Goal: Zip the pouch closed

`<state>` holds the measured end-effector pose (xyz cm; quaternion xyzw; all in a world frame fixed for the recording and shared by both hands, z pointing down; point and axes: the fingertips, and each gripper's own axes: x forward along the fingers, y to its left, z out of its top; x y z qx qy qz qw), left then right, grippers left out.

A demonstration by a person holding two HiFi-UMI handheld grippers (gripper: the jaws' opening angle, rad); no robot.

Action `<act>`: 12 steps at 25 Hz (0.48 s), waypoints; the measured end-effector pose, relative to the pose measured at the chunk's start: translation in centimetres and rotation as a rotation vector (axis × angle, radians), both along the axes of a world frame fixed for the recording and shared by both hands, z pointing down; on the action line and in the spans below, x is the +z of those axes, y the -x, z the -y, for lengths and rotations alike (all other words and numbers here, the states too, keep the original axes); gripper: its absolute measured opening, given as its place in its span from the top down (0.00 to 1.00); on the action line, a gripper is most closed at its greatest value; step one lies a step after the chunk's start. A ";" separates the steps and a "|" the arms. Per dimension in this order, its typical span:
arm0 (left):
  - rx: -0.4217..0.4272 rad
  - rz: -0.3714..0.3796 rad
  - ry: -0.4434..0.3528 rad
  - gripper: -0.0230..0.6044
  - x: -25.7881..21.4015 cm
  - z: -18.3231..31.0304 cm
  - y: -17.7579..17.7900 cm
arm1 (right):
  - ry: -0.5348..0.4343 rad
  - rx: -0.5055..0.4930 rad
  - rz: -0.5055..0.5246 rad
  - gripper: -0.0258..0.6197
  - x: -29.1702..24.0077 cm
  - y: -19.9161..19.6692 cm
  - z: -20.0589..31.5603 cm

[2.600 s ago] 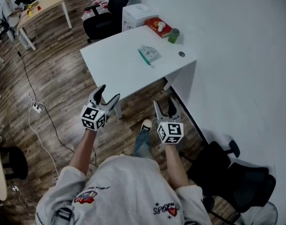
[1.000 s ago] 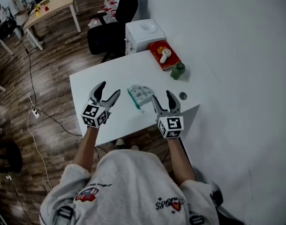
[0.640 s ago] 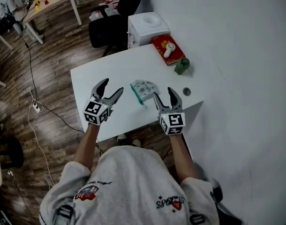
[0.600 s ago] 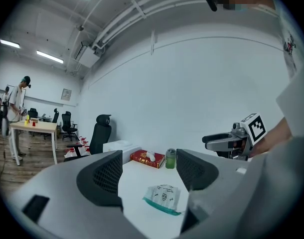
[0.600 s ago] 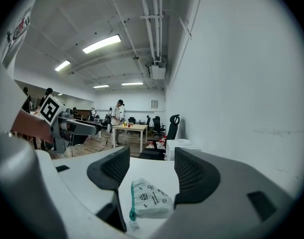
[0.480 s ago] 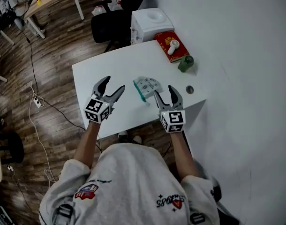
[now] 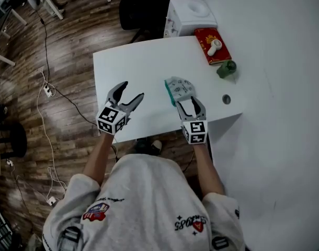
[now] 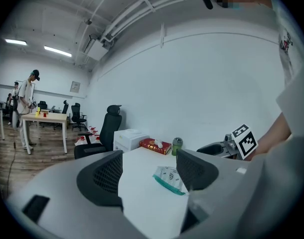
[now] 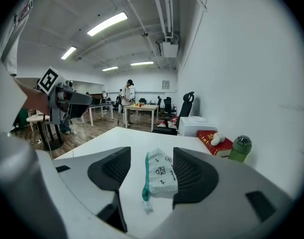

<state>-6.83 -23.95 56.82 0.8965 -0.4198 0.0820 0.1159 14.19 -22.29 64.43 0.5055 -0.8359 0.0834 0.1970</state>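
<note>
Pouch (image 7: 179, 89) flat on white table (image 7: 133, 61), centre of head view, teal zip edge at its left; right gripper (image 7: 190, 104) jaws apart, just below pouch in frame, pouch lined up between them, unclamped; left gripper (image 7: 131, 91) jaws apart, empty, lower left of pouch.

Dark wood floor (image 7: 70, 46) is stretching away past the white surface (image 7: 123, 67) (a plain white wall (image 7: 285, 61) is running along its right edge), a black office chair (image 7: 141, 12) is sitting beyond its far edge, and strip lights (image 9: 107, 24) are glowing overhead.
</note>
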 end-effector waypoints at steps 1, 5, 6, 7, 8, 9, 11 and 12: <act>-0.011 0.002 0.007 0.45 0.3 -0.1 0.6 | 0.022 -0.011 -0.011 0.57 1.2 0.3 -0.1; -0.049 0.005 0.028 0.45 1.5 -0.7 2.7 | 0.136 -0.061 -0.049 0.58 6.0 1.3 -0.7; -0.058 0.008 0.034 0.45 1.8 -0.9 3.2 | 0.169 -0.076 -0.057 0.60 7.3 1.5 -0.9; -0.066 0.011 0.039 0.45 2.1 -1.0 3.6 | 0.198 -0.089 -0.068 0.61 8.5 1.6 -1.1; -0.075 0.014 0.046 0.45 2.4 -1.2 4.1 | 0.224 -0.101 -0.079 0.61 9.5 1.7 -1.3; -0.085 0.016 0.052 0.45 2.7 -1.3 4.6 | 0.247 -0.111 -0.091 0.61 10.4 1.8 -1.4; -0.108 0.018 0.061 0.45 3.2 -1.6 5.6 | 0.283 -0.127 -0.118 0.61 12.0 1.8 -1.7; -0.120 0.018 0.065 0.45 3.3 -1.7 6.2 | 0.298 -0.134 -0.131 0.61 12.6 1.8 -1.8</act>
